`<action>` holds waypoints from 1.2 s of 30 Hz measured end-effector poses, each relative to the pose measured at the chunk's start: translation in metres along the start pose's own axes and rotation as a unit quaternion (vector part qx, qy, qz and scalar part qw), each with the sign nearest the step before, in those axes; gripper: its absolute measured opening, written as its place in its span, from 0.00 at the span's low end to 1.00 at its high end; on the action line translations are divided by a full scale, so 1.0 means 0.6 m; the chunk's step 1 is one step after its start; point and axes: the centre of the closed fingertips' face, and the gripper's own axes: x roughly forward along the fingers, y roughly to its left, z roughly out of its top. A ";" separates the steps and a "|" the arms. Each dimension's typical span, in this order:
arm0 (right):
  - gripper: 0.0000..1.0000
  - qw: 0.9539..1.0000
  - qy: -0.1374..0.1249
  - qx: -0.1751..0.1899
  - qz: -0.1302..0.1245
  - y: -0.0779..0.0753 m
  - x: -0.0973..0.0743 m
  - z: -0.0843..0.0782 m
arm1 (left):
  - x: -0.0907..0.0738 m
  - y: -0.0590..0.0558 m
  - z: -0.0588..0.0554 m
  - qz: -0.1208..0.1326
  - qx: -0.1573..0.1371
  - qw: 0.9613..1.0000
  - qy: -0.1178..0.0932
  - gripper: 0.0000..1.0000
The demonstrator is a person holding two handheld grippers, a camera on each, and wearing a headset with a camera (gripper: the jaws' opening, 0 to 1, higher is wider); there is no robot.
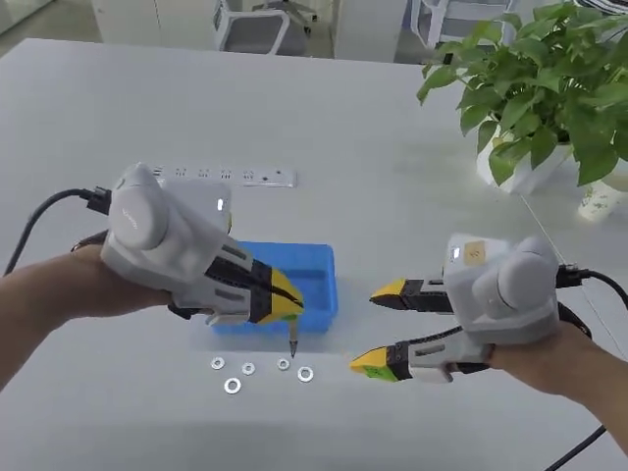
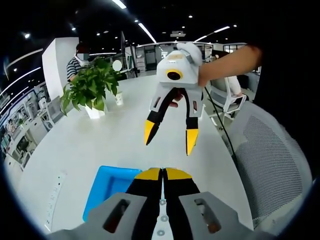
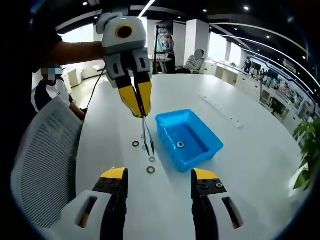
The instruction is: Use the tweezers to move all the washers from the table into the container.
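Note:
Several small metal washers (image 1: 248, 369) lie on the grey table in front of the blue container (image 1: 330, 285). My left gripper (image 1: 287, 300) is shut on thin tweezers (image 1: 292, 340), whose tips hang just above the washer (image 1: 284, 364) nearest the container. The right gripper view shows these tweezers (image 3: 146, 135) pointing down among the washers (image 3: 151, 159), and one washer (image 3: 180, 145) lying inside the container (image 3: 196, 158). My right gripper (image 1: 368, 329) stands open and holds nothing, to the right of the washers.
A white power strip (image 1: 231, 177) lies behind the container. A potted plant (image 1: 535, 98) and a paper cup (image 1: 599, 201) stand at the far right. A grey office chair (image 3: 45, 165) is at the table's near edge.

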 end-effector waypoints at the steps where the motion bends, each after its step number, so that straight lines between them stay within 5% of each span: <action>1: 0.52 1.000 0.000 0.001 0.000 0.001 0.000 -0.001 | 0.001 -0.001 -0.001 -0.001 0.000 1.000 -0.001 0.04; 36: 0.52 1.000 0.004 0.029 -0.003 0.014 0.001 -0.039 | 0.054 -0.020 -0.020 -0.037 -0.006 0.999 -0.004 0.04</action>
